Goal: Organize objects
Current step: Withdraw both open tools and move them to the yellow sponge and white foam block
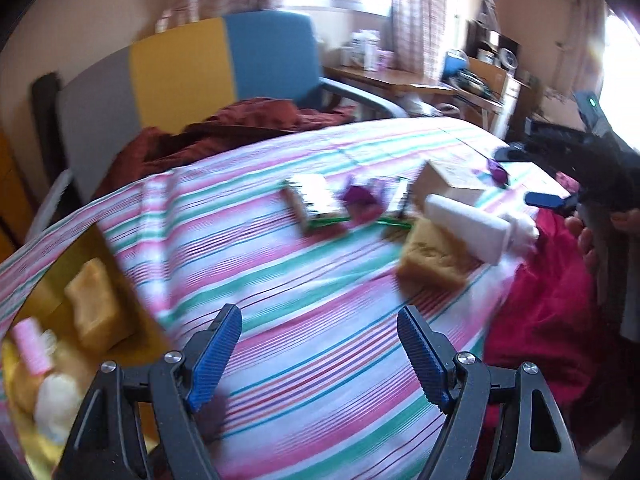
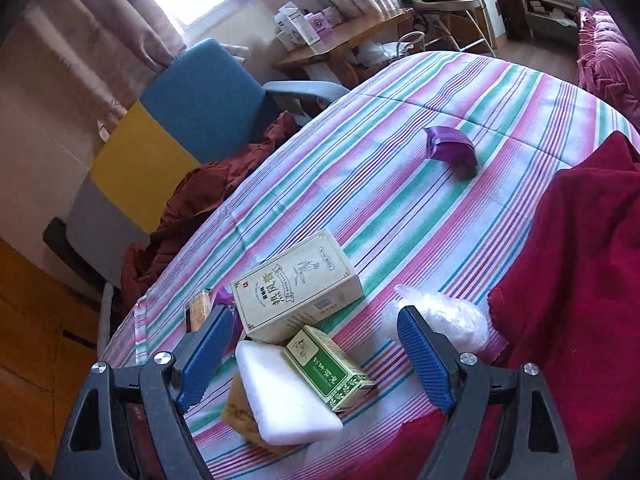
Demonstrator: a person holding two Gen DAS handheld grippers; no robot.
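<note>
both your tools are released and empty: the left tool (image 1: 320, 356) hangs over the striped bed (image 1: 320, 300), the right tool (image 2: 316, 354) over the green box (image 2: 330, 372) and white block (image 2: 284, 394). you look between picks; next, lower the right tool and clench on the green box.

surface: striped bedcover (image 2: 400, 200) | on it: cream box (image 2: 298, 284), purple packet (image 2: 450, 147)

L gripper (image 1: 320, 360) open, empty | over striped cloth (image 1: 320, 280) | yellow bin (image 1: 132, 312) at left
</note>
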